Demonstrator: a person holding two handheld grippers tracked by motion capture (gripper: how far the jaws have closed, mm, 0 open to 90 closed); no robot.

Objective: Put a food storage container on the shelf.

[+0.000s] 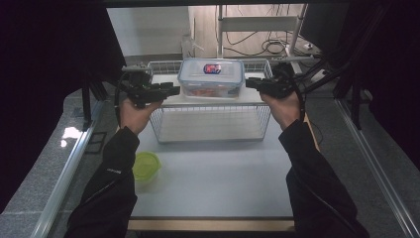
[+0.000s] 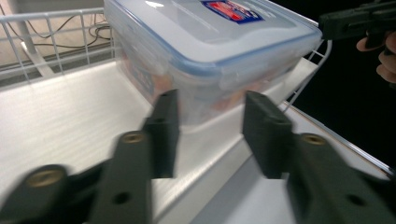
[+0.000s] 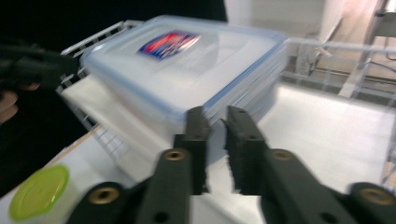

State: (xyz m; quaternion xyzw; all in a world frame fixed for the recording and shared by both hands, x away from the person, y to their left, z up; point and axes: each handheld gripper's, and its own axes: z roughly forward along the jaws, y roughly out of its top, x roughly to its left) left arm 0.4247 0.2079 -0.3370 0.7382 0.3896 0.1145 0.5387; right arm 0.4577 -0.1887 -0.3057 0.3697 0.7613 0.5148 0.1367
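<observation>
1. Clear plastic container (image 1: pixel 211 78) with a blue-rimmed snap lid, sitting on the upper shelf of a white wire rack (image 1: pixel 210 124), squarely between the two tools.
2. Left tool (image 1: pixel 171 90) level at the container's left end; in the left gripper view the jaws stand apart, straddling a lower corner of the container (image 2: pixel 205 60), pads not seen pressing on it. Released, by the look of it.
3. Right tool (image 1: pixel 251 83) level at the container's right end; in the right gripper view the jaws are drawn nearly together with a thin gap between, tips at the lid's edge of the container (image 3: pixel 187 70). Whether the lid lip is pinched or merely beside them: cannot tell, frame blurred.
4. Handling, as a judgement: stiff walls, smooth and likely slippery plastic; reddish contents inside, so some weight, liable to tip if lifted from one end.
5. Best hold: both short ends at once, under the lid's rim or on the latch flaps, kept level.
6. Green-lidded tub (image 1: pixel 146 167) on the worktop (image 1: pixel 223 183), well below the left tool, out of the way.
</observation>
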